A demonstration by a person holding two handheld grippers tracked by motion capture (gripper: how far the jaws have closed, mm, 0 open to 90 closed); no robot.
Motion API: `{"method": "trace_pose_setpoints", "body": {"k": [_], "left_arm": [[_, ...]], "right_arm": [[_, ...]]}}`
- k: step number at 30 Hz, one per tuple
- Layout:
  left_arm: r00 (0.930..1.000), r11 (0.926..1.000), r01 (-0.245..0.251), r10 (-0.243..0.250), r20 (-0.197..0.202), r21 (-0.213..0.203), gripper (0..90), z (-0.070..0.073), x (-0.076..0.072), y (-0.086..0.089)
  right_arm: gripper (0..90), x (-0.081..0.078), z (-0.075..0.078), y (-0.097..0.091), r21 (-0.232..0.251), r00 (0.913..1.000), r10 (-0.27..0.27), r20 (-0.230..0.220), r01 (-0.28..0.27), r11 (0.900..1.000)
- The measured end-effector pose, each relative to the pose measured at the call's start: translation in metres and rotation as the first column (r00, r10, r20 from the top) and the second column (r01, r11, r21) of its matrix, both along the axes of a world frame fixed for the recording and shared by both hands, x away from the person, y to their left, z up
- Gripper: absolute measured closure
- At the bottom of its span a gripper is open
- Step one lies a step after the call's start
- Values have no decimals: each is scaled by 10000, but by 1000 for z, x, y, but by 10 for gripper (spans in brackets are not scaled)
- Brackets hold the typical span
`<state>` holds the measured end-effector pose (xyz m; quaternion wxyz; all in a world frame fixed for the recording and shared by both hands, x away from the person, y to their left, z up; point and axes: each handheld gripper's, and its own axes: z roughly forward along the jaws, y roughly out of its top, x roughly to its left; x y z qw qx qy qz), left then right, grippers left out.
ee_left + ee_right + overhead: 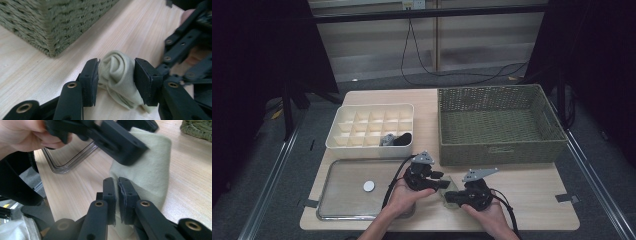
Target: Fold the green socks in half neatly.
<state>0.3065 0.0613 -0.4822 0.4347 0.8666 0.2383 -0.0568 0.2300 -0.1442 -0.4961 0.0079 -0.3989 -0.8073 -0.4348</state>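
Two grippers, rolled sock (117, 75) between left fingers (90, 81), right fingers (110, 195) pinching its edge

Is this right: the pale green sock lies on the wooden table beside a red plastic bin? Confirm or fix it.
Not quite. The sock lies on the wooden table, but beside a green woven basket, not a red plastic bin. The left gripper view shows it.

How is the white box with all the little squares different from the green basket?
The white box is split into many small compartments, while the green basket is one big open space. The white box has smooth sides; the green basket is woven. The white box holds dark rolled items; the green basket is empty. Both are rectangular and sit on the wooden table.
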Motion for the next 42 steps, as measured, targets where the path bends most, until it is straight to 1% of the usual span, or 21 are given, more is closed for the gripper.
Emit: {"method": "trace_pose_setpoints", "body": {"k": [1, 3, 5, 8, 9, 11, 12, 13, 14, 15, 19, 22, 25, 27, 28, 29, 36, 37, 40, 41, 42], "left_arm": [[10000, 10000, -54, 54, -51, 6, 537, -2, 1, -1], [10000, 10000, -78, 78, 25, 40, 531, -4, 1, -3], [9999, 9998, -59, 61, -89, 207, 525, -7, 4, -3], [9999, 9998, -24, 27, -127, 217, 521, -8, 5, -3], [9998, 9997, -61, 65, -185, 238, 517, -9, 4, -2], [9998, 9997, -20, 25, -175, 257, 516, -9, 4, -1], [9998, 9992, 20, -12, -197, 404, 510, -9, 3, -1], [9998, 9995, 48, -41, -219, 310, 507, -11, 2, -1], [9998, 9995, 48, -41, -219, 310, 506, -11, 2, -1], [9998, 9994, 114, -108, -186, 333, 503, -11, 1, -1], [9994, 9986, 272, -263, -222, 448, 496, -12, -2, 1], [9994, 9986, 270, -261, -218, 448, 495, -13, -3, 2], [9987, 9987, 360, -346, -375, 353, 487, -17, -3, 3], [9982, 9981, 433, -415, -424, 430, 473, -17, -3, 3], [9982, 9983, 421, -403, -441, 404, 473, -18, -3, 3], [9977, 9978, 518, -498, -461, 416, 462, -19, -4, 2], [9973, 9975, 604, -588, -443, 366, 460, -19, -6, 0], [9970, 9969, 659, -639, -444, 436, 460, -18, -7, 0], [9964, 9965, 699, -676, -507, 450, 460, -18, -7, 1], [9948, 9956, 847, -822, -598, 406, 460, -18, -6, 2], [9948, 9956, 847, -822, -598, 406, 461, -18, -6, 2]], "right_arm": [[846, 0, 0, 0, -12, 10000, 2, -18, -2, 10000], [844, 0, 0, -1, -44, 10000, 77, 37, -77, 10000], [840, 0, 0, -2, -30, 10000, 64, 65, -64, 10000], [828, 0, 1, -4, -33, 9999, 78, 71, -78, 10000], [810, -1, 2, -7, -65, 10000, 4, 78, -4, 10000], [805, -1, 2, -9, -26, 10000, -24, 65, 24, 10000], [799, -1, 2, -12, -30, 9999, -86, 88, 87, 10000], [786, -2, 3, -15, -53, 9998, -188, 91, 189, 9998], [786, -2, 3, -15, -53, 9998, -188, 91, 189, 9998], [774, -2, 3, -18, -90, 9995, -302, 106, 303, 9995], [760, -2, 3, -22, -29, 9990, -430, 104, 431, 9991], [760, -2, 3, -22, -26, 9989, -459, 98, 459, 9989], [761, -2, 3, -22, -39, 9989, -462, 122, 463, 9989], [760, -2, 3, -23, -88, 9987, -497, 128, 498, 9987], [760, -2, 3, -23, -88, 9987, -497, 128, 498, 9987], [751, -2, 4, -24, -99, 9985, -535, 101, 536, 9985], [738, 0, 5, -28, -119, 9975, -697, 88, 698, 9975], [742, 0, 5, -28, -100, 9973, -729, 53, 729, 9973], [755, 1, 5, -28, -104, 9973, -727, -15, 727, 9973], [759, 0, 4, -28, -112, 9974, -714, -1, 714, 9974], [762, 0, 4, -27, -128, 9975, -702, 32, 702, 9975]]}}
